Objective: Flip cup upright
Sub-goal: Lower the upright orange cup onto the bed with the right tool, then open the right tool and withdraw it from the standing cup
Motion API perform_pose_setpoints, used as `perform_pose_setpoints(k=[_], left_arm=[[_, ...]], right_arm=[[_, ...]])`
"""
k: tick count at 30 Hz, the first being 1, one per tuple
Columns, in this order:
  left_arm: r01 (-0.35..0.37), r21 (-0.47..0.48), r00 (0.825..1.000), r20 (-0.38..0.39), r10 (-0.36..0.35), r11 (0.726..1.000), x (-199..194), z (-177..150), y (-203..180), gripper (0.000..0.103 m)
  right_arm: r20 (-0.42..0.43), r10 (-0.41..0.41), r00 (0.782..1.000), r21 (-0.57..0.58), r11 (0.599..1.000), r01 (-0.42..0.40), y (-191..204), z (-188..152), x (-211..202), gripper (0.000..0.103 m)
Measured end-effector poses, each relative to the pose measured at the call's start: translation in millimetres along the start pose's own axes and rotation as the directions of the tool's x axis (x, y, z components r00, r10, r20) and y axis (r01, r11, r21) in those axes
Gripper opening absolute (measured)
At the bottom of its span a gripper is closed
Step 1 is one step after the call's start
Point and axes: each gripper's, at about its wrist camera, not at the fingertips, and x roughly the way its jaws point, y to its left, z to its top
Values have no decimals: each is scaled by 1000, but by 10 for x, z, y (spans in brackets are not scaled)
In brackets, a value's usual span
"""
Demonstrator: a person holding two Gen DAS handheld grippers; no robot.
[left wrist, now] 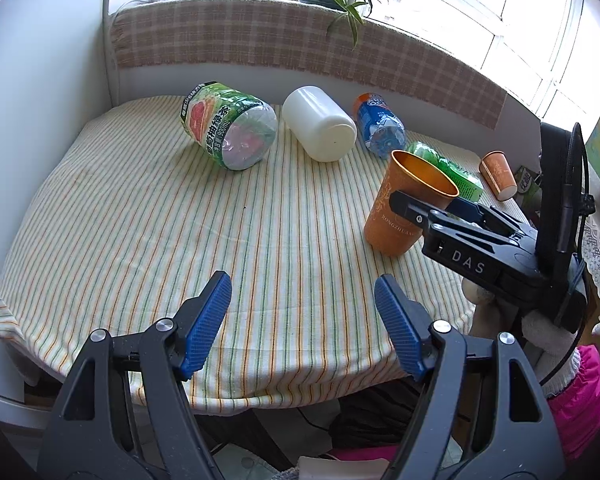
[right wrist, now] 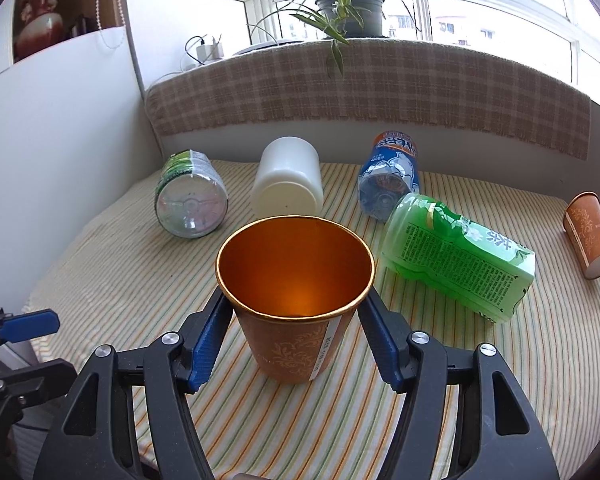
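An orange paper cup [right wrist: 296, 320] stands upright, mouth up, on the striped tablecloth [right wrist: 380, 420]. My right gripper [right wrist: 294, 312] has a blue pad on each side of the cup below its rim; the pads look just apart from its wall, so the gripper is open around it. In the left wrist view the cup [left wrist: 396, 220] stands at the right with the right gripper [left wrist: 432, 208] around it. My left gripper [left wrist: 304, 300] is open and empty over the table's near edge. A second orange cup [right wrist: 590, 236] lies on its side at the far right.
A large green-label bottle [left wrist: 230, 136], a white jar [left wrist: 320, 122], a blue bottle [left wrist: 380, 124] and a green bottle [right wrist: 456, 256] lie on their sides behind the cup. A plaid-covered ledge [right wrist: 380, 92] with a potted plant [right wrist: 348, 8] runs along the back.
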Motion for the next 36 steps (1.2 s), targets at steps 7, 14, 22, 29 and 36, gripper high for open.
perform_pose_setpoints(k=[7, 14, 22, 29, 36], left_arm=[[0, 36, 998, 57, -2, 999, -74, 67, -83, 76], [-2, 55, 992, 122, -5, 998, -140, 178, -153, 76], [-22, 81, 982, 188, 6, 996, -184, 255, -229, 76], [-47, 87, 967, 252, 24, 995, -252, 292, -243, 76], [-78, 73, 933, 357, 47, 994, -385, 306, -230, 89]], right_arm=[[-6, -1, 1000, 3, 1000, 1, 9, -62, -83, 65], [11, 15, 1000, 39, 999, -15, -33, -114, -306, 66], [36, 21, 999, 78, 997, -24, -92, -158, -545, 66], [74, 0, 997, 102, 995, -8, -135, -208, -826, 66], [162, -127, 979, 124, 986, 107, -201, -229, -1132, 79]])
